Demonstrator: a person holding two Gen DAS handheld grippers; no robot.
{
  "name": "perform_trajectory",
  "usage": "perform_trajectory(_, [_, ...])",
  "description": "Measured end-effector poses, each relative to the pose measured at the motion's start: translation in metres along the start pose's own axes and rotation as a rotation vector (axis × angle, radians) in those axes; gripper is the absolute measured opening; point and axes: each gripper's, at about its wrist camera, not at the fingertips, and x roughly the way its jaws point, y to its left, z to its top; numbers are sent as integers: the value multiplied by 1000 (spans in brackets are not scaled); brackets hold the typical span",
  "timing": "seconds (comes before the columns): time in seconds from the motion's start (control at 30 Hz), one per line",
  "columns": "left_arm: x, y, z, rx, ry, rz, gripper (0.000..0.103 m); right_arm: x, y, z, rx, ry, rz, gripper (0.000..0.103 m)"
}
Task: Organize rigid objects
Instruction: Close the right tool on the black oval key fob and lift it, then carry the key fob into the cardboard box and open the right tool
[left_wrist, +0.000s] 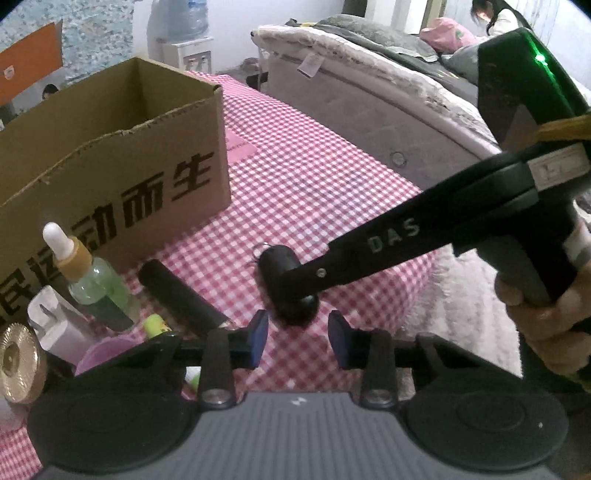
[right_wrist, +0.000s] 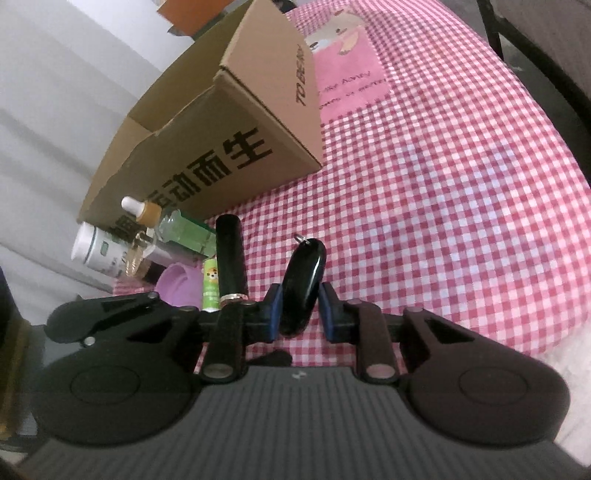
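Observation:
A black oval key fob (right_wrist: 303, 280) with a small metal ring stands between my right gripper's (right_wrist: 300, 310) blue pads, which are closed on it. It also shows in the left wrist view (left_wrist: 284, 273), where the right gripper's finger (left_wrist: 369, 251) reaches down onto it on the checked cloth. My left gripper (left_wrist: 298, 339) is open and empty just in front of the fob. An open cardboard box (left_wrist: 122, 162) stands at the left, also in the right wrist view (right_wrist: 229, 136).
Left of the fob lie a black tube (right_wrist: 231, 254), a green dropper bottle (right_wrist: 173, 225), a small green stick (right_wrist: 210, 288), a purple lid (right_wrist: 177, 284) and a white jar (right_wrist: 96, 251). A bed (left_wrist: 369, 92) is beyond the table's (left_wrist: 314, 177) right edge.

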Motion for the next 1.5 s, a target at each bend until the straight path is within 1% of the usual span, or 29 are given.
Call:
perform_trajectory(0.17, [4, -1, 5, 4, 7, 22, 37, -1, -9, 10, 62, 11, 38, 22])
perform_trajectory(0.33, [12, 0, 13, -12, 37, 1, 37, -1, -17, 15, 97, 16, 73, 22])
perform_trajectory(0.43, [16, 1, 16, -21, 46, 9, 38, -3, -27, 17, 134, 11, 121, 25])
perform_trajectory(0.53, [18, 4, 18, -33, 51, 10, 38, -4, -36, 19, 172, 0, 186, 25])
perform_trajectory(0.7, [19, 9, 21, -50, 58, 41, 38, -8, -34, 20, 142, -7, 256, 24])
perform_trajectory(0.77, [18, 11, 23, -60, 62, 40, 38, -8, -30, 21, 126, -10, 254, 24])
perform_trajectory(0.83, [18, 10, 23, -59, 64, 47, 36, -7, -28, 22, 116, -12, 229, 24])
perform_trajectory(1.03, [21, 7, 25, -49, 60, 87, 36, 13, -28, 28, 138, 5, 184, 23])
perform_trajectory(1.1, [21, 8, 25, -54, 60, 95, 36, 15, -27, 30, 139, -2, 185, 23])
perform_trajectory(1.3, [19, 10, 25, -63, 59, 112, 36, 19, -25, 28, 165, -26, 192, 14])
perform_trajectory(1.5, [2, 9, 22, -64, 18, 101, 36, 5, -13, 23, 147, -57, 186, 13])
